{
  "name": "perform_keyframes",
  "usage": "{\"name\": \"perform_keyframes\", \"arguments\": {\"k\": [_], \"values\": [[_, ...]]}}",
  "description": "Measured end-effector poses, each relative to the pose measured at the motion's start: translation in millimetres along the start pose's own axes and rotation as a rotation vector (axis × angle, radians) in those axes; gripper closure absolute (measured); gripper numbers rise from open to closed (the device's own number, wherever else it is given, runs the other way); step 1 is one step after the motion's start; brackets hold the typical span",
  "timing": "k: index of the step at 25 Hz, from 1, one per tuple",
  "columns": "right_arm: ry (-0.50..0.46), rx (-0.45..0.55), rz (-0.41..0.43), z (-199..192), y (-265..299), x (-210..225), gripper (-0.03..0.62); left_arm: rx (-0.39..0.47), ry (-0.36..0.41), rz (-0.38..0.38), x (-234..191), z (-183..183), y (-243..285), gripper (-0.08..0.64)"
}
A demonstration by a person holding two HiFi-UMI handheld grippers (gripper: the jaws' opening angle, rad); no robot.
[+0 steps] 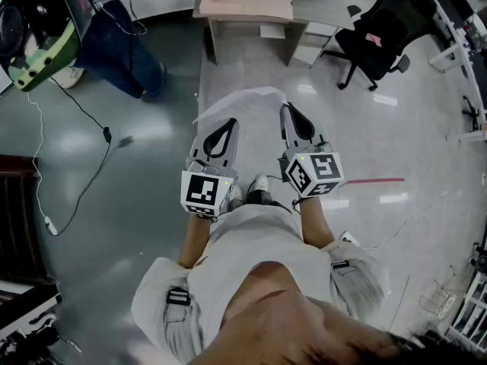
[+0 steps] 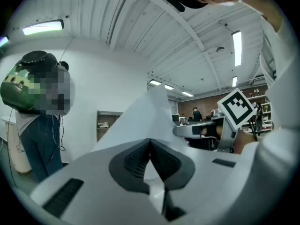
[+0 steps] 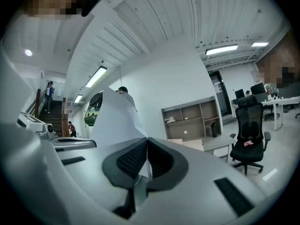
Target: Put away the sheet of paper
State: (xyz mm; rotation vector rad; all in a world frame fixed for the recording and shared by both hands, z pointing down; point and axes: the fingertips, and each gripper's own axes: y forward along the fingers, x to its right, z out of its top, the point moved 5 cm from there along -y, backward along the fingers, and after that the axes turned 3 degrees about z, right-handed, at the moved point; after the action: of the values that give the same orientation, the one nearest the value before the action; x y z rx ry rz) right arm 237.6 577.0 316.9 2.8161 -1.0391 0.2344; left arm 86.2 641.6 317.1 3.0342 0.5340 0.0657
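Note:
A white sheet of paper (image 1: 245,101) hangs between my two grippers, held off the floor in front of the person. My left gripper (image 1: 230,122) is shut on the sheet's left edge, and the paper (image 2: 140,118) rises out of its closed jaws. My right gripper (image 1: 288,109) is shut on the right edge, where the paper (image 3: 115,121) stands up from the pinched pads. In the head view both grippers point away from the body, side by side, a hand's width apart.
A wooden desk (image 1: 247,2) stands ahead with a drawer unit (image 1: 310,42) beside it. A black office chair (image 1: 377,40) is at the right. Another person (image 1: 114,40) stands at the left, cables (image 1: 76,128) trailing on the floor. White shelving (image 1: 472,303) sits at the far right.

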Motion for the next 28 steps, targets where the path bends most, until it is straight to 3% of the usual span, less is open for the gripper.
{"name": "perform_keyframes", "arguments": {"k": [16,28], "values": [[0.024,0.0,-0.072,-13.9,-16.4,-42.7,0.574,0.033,0.0,-0.019,-24.4,1.8,-41.2,0.545],[0.056,-0.035,-0.095,-21.9,9.4,-43.0,0.574,0.011,-0.019,-0.042,-50.0,-5.6,-22.9,0.545]]}}
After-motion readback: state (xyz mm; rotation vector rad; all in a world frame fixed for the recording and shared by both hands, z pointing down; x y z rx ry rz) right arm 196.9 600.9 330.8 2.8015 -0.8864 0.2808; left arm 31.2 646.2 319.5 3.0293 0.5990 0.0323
